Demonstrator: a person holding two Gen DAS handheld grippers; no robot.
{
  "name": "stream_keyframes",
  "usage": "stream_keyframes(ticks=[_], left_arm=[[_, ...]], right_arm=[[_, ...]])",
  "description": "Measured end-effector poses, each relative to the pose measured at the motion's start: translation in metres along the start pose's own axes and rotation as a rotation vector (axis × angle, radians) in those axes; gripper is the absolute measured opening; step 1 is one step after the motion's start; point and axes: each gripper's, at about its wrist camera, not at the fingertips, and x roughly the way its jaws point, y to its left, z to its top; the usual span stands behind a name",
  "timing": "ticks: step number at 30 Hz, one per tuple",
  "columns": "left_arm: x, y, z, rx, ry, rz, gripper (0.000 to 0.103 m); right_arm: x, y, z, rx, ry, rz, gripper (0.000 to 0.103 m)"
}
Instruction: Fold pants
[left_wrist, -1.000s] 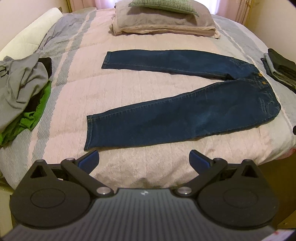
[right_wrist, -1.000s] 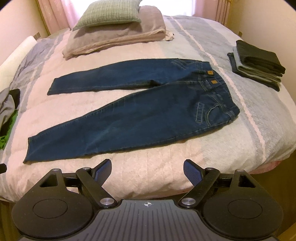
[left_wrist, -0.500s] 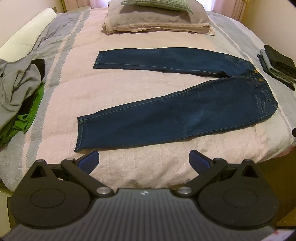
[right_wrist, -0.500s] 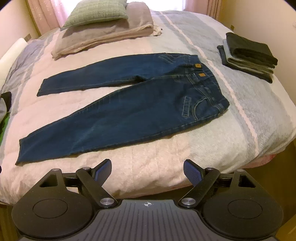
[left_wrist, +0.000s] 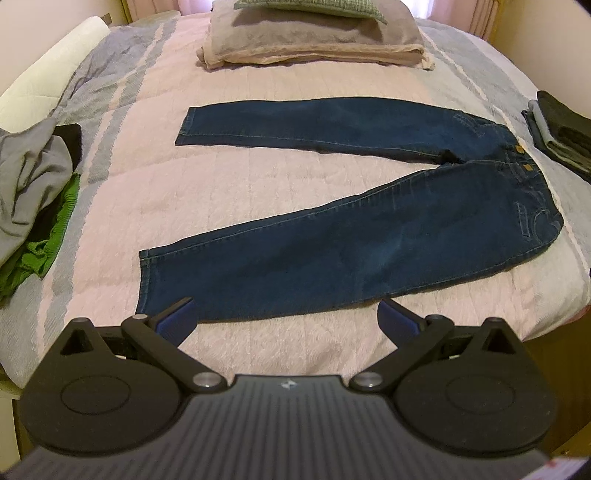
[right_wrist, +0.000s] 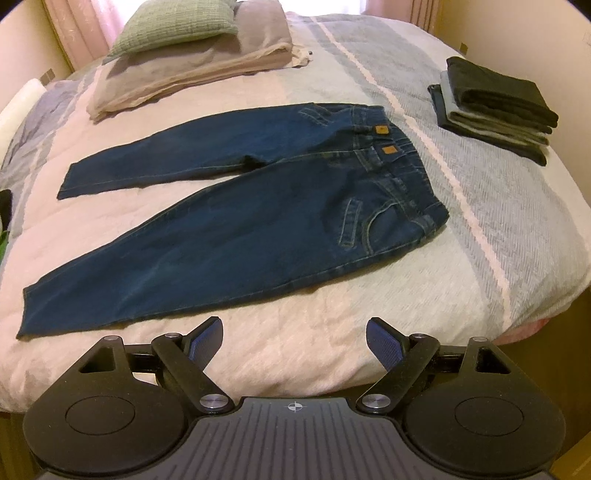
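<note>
In the left wrist view we see our left gripper (left_wrist: 286, 319) with its blue-padded jaws spread wide and nothing between them, hovering over the near edge of the bed (left_wrist: 295, 354). The dark blue jeans (left_wrist: 351, 254) lie flat on the pink and grey striped bedspread, legs splayed in a V that opens toward the left edge, waistband toward the right edge. The hem of the near leg lies just beyond our left fingertip (left_wrist: 177, 319). A heap of crumpled clothes (left_wrist: 33, 199), grey over green and black, sits at the left edge. Two stacked pillows (left_wrist: 314, 40) rest at the far edge, and a stack of folded dark garments (left_wrist: 561, 136) lies at the right edge, well apart from the jeans.

In the right wrist view our right gripper (right_wrist: 295, 341) is likewise wide open and empty above the near edge of the bed (right_wrist: 314, 343). The jeans (right_wrist: 229, 236) spread across the middle, the waistband with two tan patches pointing toward the right edge. The folded dark garments (right_wrist: 495, 107) sit near the far right corner, the pillows (right_wrist: 188, 55) at the far edge.
</note>
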Motion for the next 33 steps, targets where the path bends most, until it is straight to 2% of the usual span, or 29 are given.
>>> stream_keyframes(ticks=[8,15,20,23,26,29,33], left_arm=[[0.044,0.010,0.052,0.041,0.015,-0.006,0.102],[0.103,0.024,0.125,0.104,-0.003,-0.036,0.102],[0.145,0.019,0.174,0.214,-0.011,-0.038,0.101],[0.162,0.014,0.202,0.228,-0.015,-0.034,0.101],[0.178,0.007,0.224,0.240,-0.024,-0.012,0.101],[0.194,-0.001,0.242,0.235,-0.031,-0.015,0.101],[0.221,-0.010,0.261,0.240,0.008,-0.015,0.097]], right_arm=[[0.033,-0.009,0.037,-0.007,0.021,-0.026,0.082],[0.060,-0.018,0.100,-0.047,0.019,-0.072,0.082],[0.075,-0.034,0.151,-0.142,-0.001,-0.070,0.082],[0.093,-0.051,0.185,-0.241,0.008,-0.078,0.082],[0.118,-0.076,0.221,-0.302,0.013,-0.056,0.082],[0.152,-0.100,0.259,-0.382,0.013,0.015,0.082],[0.205,-0.118,0.308,-0.541,0.033,0.096,0.079]])
